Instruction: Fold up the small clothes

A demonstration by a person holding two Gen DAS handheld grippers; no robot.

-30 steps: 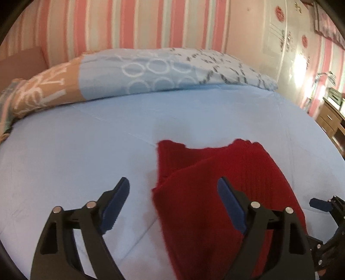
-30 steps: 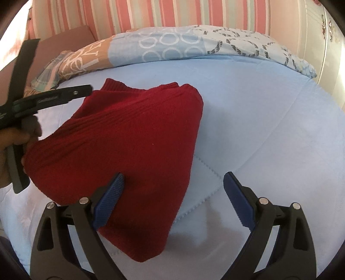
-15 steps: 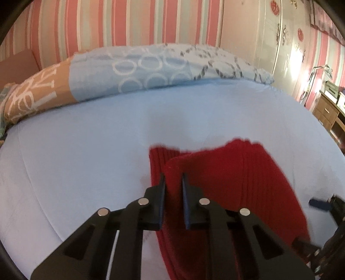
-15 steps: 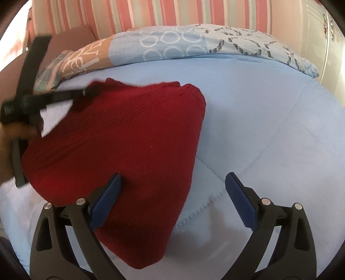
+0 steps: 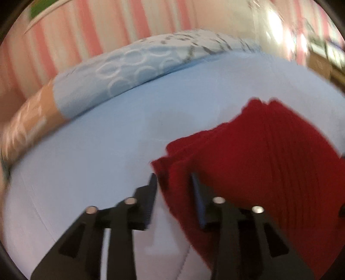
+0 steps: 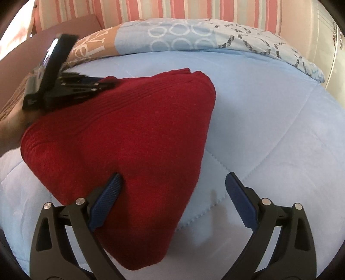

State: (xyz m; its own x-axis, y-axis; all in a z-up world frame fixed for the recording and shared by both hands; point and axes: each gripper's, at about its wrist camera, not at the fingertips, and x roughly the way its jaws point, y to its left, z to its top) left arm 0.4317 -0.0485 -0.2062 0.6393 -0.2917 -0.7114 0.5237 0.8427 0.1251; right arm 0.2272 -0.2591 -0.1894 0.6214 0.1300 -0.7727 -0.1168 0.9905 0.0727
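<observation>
A folded red knit sweater (image 6: 129, 137) lies on the light blue quilt (image 6: 269, 120). In the blurred left wrist view the sweater (image 5: 269, 172) fills the right side. My left gripper (image 5: 172, 183) holds the sweater's left edge between its fingers, jaws close together with cloth bunched between them. It also shows in the right wrist view (image 6: 103, 85) at the sweater's far left edge. My right gripper (image 6: 172, 183) is open wide, its left finger (image 6: 107, 193) resting on the sweater's near part, its right finger over bare quilt.
A rolled patterned duvet (image 6: 183, 36) lies along the far side of the bed against a pink striped wall (image 6: 194, 8). A white wardrobe (image 6: 330, 43) stands at the right. The person's hand (image 6: 13, 127) holds the left gripper.
My left gripper went from open to shut on the sweater's left edge, then swung left and tilted with it. The right gripper has stayed open in about the same place.
</observation>
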